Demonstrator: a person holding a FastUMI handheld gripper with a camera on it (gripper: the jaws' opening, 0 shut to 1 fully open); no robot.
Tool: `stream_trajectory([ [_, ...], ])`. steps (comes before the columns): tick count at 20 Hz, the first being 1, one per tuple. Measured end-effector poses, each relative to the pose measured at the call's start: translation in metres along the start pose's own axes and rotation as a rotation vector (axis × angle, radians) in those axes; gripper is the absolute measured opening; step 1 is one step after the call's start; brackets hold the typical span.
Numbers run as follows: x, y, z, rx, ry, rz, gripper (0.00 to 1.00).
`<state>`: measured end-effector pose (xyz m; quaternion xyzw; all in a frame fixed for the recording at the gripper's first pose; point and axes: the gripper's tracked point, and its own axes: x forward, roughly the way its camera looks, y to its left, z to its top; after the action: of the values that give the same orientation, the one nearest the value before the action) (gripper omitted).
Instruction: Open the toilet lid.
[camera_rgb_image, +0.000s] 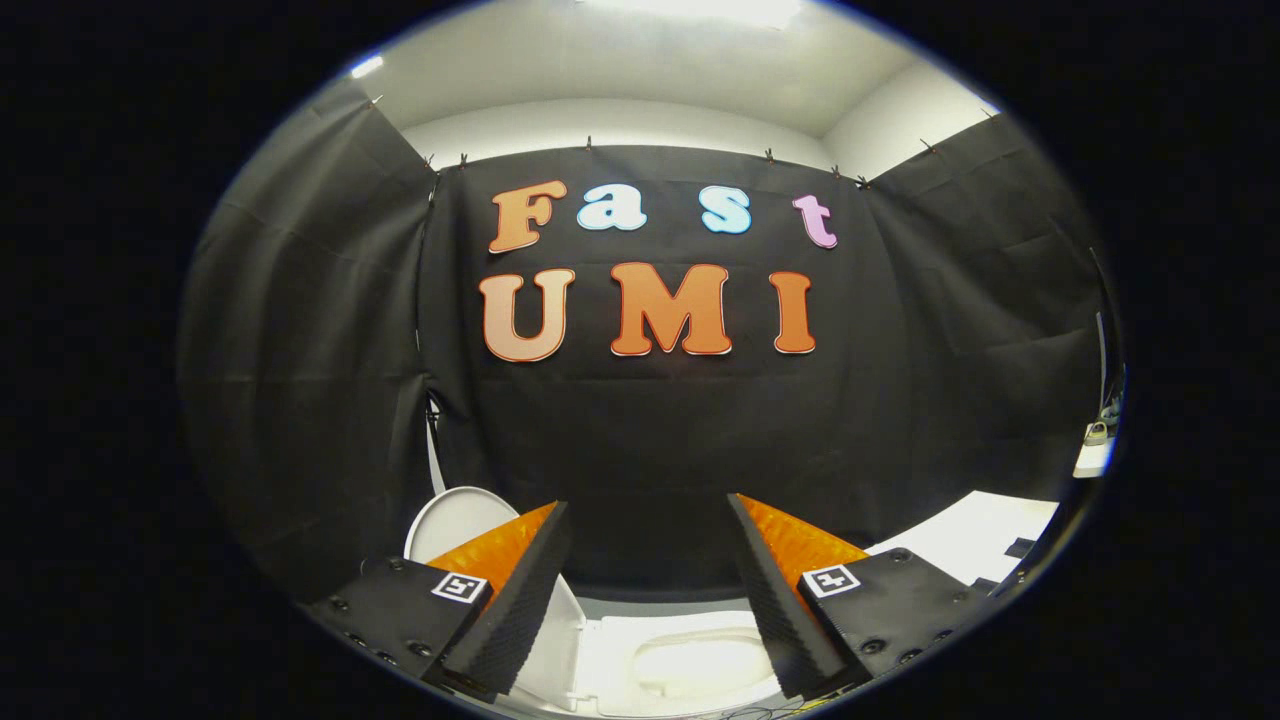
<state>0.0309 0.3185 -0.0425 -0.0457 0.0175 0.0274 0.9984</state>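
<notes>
The gripper (650, 520) hangs above a white ceramic toilet (690, 665), its two fingers spread wide apart with nothing between them. Below the gap between the fingers lies the toilet's bright oval bowl opening, uncovered. The white rounded plastic toilet lid (455, 520) stands raised at the side of the bowl, beyond and partly behind the left finger, its curved top edge showing against the black cloth wall (650, 440). Neither finger touches the lid or the bowl. Past the right finger a flat white surface (975, 535) runs along the foot of the cloth. Above the cloth, a pale ceiling (640, 60) glows with light.
</notes>
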Motion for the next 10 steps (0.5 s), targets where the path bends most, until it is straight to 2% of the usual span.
stream_trajectory([
  [10,0.0016,0.0068,-0.0070,0.002,0.014,0.006,0.99],
])
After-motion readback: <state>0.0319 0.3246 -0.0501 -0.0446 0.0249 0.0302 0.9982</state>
